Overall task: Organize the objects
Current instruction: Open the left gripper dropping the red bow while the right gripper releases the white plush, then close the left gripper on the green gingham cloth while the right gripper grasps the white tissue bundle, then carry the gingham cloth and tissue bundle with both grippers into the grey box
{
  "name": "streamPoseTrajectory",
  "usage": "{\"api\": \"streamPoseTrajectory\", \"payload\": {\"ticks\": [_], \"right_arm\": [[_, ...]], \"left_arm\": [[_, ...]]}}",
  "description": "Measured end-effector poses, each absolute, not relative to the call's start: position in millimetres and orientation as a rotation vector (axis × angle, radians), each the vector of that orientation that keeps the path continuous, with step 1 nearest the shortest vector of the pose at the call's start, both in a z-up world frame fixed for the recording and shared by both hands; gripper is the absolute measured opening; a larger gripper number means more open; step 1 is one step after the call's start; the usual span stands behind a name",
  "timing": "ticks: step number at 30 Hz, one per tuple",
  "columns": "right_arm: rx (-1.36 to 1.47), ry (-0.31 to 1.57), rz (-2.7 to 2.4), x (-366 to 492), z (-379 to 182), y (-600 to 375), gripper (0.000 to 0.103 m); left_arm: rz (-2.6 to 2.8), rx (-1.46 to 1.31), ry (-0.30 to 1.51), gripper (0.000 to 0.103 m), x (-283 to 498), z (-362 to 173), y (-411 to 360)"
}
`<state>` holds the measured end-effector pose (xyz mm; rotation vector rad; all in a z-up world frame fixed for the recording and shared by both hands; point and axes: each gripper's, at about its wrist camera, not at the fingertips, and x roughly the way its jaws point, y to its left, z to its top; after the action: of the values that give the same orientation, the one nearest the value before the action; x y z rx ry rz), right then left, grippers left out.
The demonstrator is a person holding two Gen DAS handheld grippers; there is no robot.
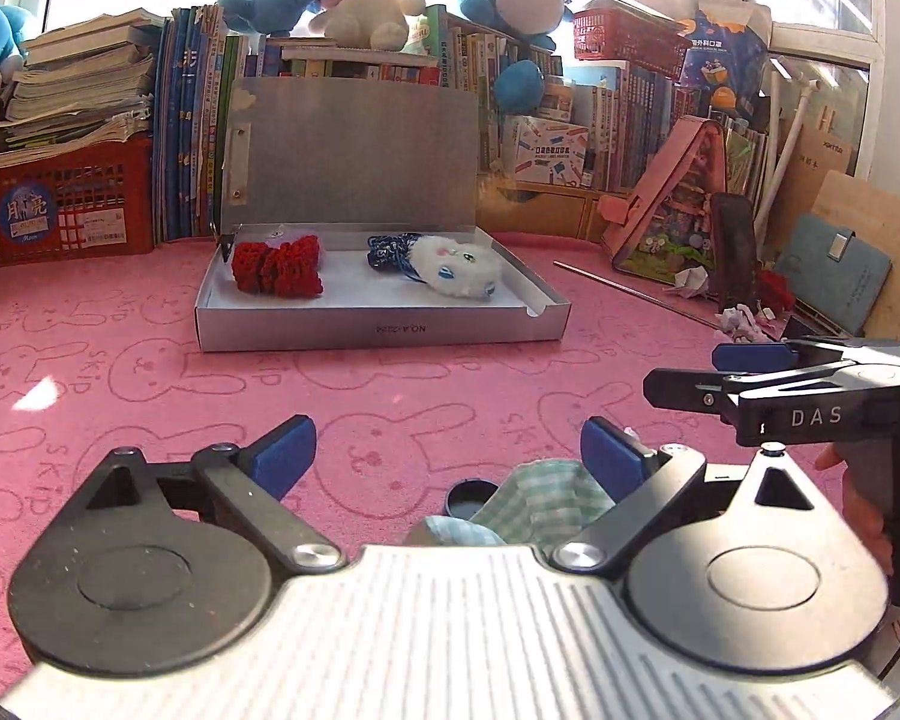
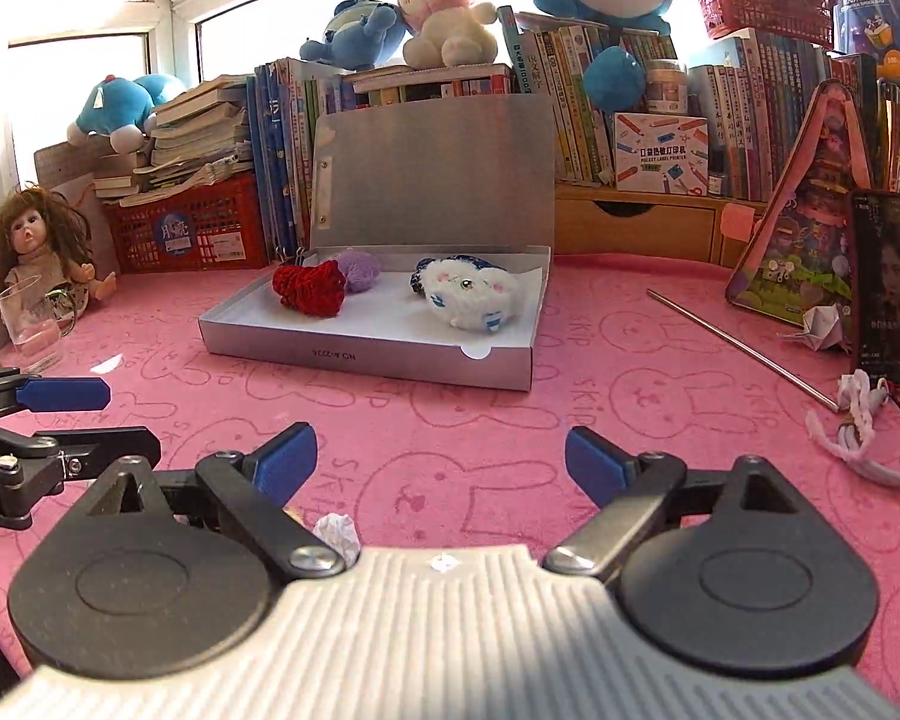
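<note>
Left gripper point(image 1: 447, 456) is low over the pink rabbit-print tablecloth point(image 1: 390, 384), blue-padded fingers spread wide, nothing between the pads. Tucked under its body, close to the right finger: a green-and-white checked cloth piece point(image 1: 546, 498) and a small round black lid-like item point(image 1: 471, 497), both partly hidden, so can't say what they are. Right gripper point(image 2: 441, 459) is beside it at about the same height, jaws equally spread, empty. A crumpled white paper ball point(image 2: 337, 531) lies on the cloth just under its left finger linkage. Each gripper shows at the edge of the other's view, side on. Further out, mid-table: shallow silver-grey cardboard box point(image 2: 354, 354) with its hinged lid standing upright at the back. Inside, left half: red crocheted yarn piece point(image 2: 311, 288) with a pale purple crocheted piece point(image 2: 360, 269) touching it behind. Right half: white fluffy plush toy with blue markings point(image 2: 468, 300), lying against a dark blue patterned item point(image 1: 390, 249) behind it. Right of the box, on the cloth: a thin metal rod point(image 2: 744, 348) lying diagonally, white pipe-cleaner scraps point(image 2: 864, 420), a folded paper bit point(image 2: 822, 324). Far left: clear drinking glass point(image 2: 30, 324) and a brown-haired doll point(image 2: 36, 246) seated by a red plastic crate point(image 2: 192, 234). Back edge: rows of books point(image 2: 600, 102) with blue and pink-white plush toys point(image 2: 444, 0) on top, windows behind.
</note>
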<state>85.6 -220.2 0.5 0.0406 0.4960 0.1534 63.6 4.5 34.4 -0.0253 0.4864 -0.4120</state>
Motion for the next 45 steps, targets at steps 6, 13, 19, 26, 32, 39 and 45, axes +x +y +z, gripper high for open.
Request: {"api": "streamPoseTrajectory", "payload": {"ticks": [6,13,19,26,32,39,45], "right_arm": [[0.035,0.536,0.176,74,-16,-218,0.094],[0.099,0.559,0.218,69,-22,-220,0.085],[0.069,0.58,0.262,66,-25,-209,0.066],[0.075,0.615,0.281,67,-33,-203,0.051],[0.079,0.61,0.284,64,-35,-200,0.036],[0.081,0.571,0.265,64,-27,-201,0.032],[0.081,0.567,0.247,67,-25,-203,0.032]], "left_arm": [[-0.459,-0.007,0.486,0.097,38,24,1],[-0.51,0.04,0.496,0.098,21,16,-9],[-0.508,0.036,0.511,0.097,20,8,-17],[-0.49,0.023,0.553,0.08,27,2,-18],[-0.49,-0.015,0.559,0.05,27,5,-13],[-0.46,-0.04,0.519,0.039,33,24,1],[-0.425,-0.086,0.494,0.039,40,36,17]]}}
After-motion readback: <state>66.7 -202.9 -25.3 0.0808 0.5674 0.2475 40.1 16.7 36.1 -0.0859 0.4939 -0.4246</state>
